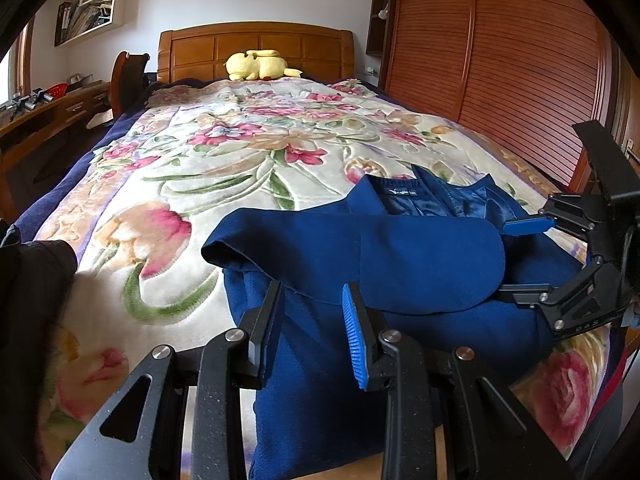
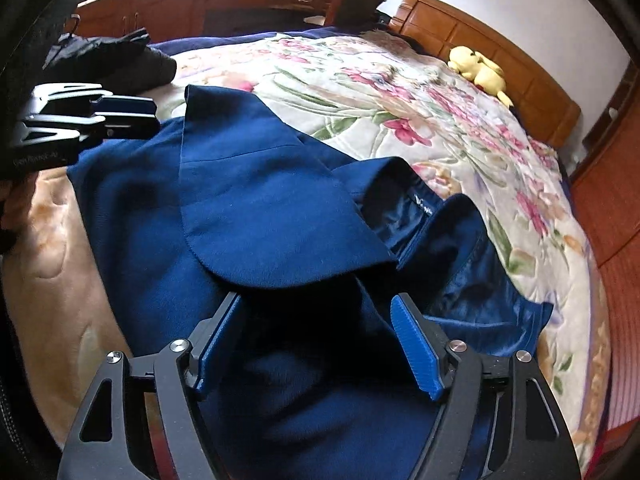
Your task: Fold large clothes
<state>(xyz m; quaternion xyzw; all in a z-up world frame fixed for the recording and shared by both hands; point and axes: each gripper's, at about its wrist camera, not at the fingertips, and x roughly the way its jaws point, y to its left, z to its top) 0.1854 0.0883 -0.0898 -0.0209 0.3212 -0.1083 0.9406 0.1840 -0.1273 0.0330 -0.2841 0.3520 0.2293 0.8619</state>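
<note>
A dark blue coat lies on the flowered bedspread near the foot of the bed, collar and label toward the headboard, one sleeve folded across its front. It fills the right wrist view. My left gripper is open, hovering over the coat's near left side. My right gripper is open above the coat's right front, by the shiny lining; it shows in the left wrist view at the coat's right edge. The left gripper shows at far left in the right wrist view. Neither holds cloth.
The flowered bedspread covers the bed. A yellow plush toy lies by the wooden headboard. Dark clothing is piled at the bed's left edge. A slatted wooden wardrobe stands right, a desk left.
</note>
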